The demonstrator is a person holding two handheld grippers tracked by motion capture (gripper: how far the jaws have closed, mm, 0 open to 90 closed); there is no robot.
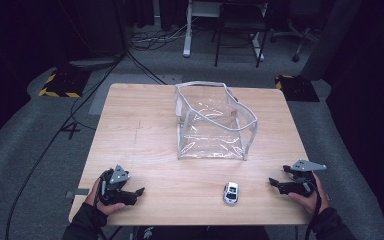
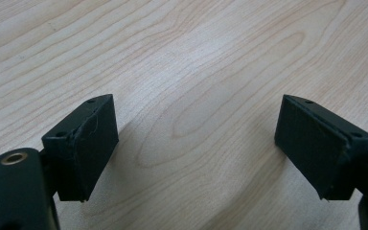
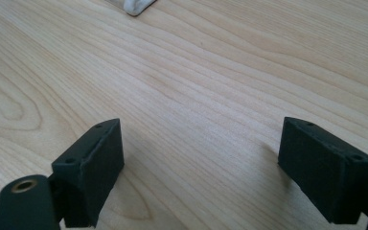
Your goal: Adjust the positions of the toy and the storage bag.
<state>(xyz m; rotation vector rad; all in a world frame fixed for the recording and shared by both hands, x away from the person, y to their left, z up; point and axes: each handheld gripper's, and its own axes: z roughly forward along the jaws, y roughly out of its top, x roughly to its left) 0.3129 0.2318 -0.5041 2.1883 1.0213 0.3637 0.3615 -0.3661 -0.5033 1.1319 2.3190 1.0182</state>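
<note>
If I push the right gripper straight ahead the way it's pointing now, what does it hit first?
Probably the toy car. The right gripper, jaws open, points left along the table's near edge, and the car lies roughly in that line, though it may pass just beside it.

Pouch (image 1: 212,122) mid-table (image 1: 140,130), toy car (image 1: 231,193) before it, near front edge

The wooden table (image 1: 145,145) carries one clear plastic bag (image 1: 212,122) with grey edging and one small toy car (image 1: 231,193). Two handheld grippers are present, the left gripper (image 1: 136,193) and the right gripper (image 1: 275,182), each with two black jaws. Two hands hold them, one per gripper.
</note>
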